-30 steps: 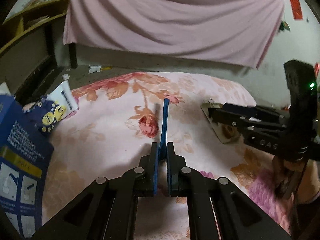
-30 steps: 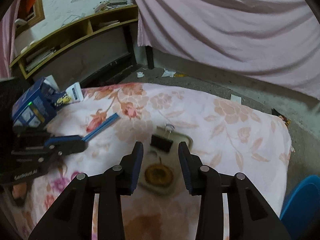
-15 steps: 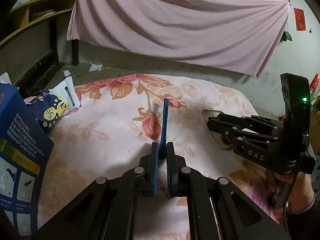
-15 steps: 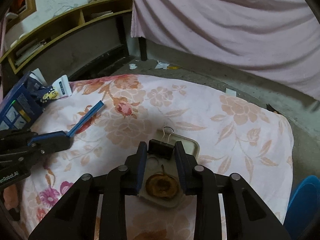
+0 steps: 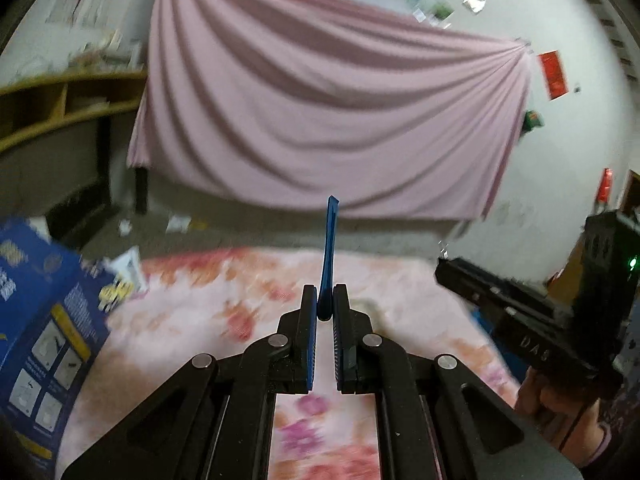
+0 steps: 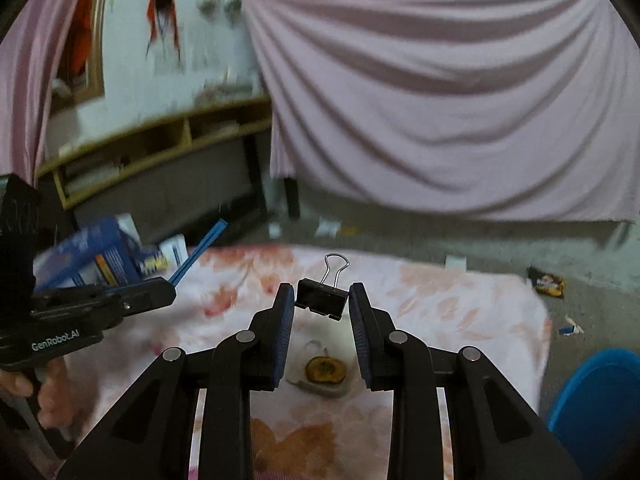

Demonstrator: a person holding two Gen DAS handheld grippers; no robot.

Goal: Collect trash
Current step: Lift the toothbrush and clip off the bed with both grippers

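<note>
Left wrist: blurred floral cloth (image 5: 192, 320)

1. A large pink fabric sheet (image 5: 320, 120) was hung in deep draped folds across the far wall.
2. The white plastered wall (image 6: 132, 40) beside it was covered with blurred pictures and papers.
3. A long wooden shelf unit with open compartments (image 6: 160, 148) was set along that wall, and stacked papers were seen inside it.
4. The grey concrete floor (image 6: 500, 248) was strewn with small scraps.
5. A pink floral-printed cloth (image 5: 192, 320) was spread over a low surface in the foreground.
6. The room was dimly lit.
</note>
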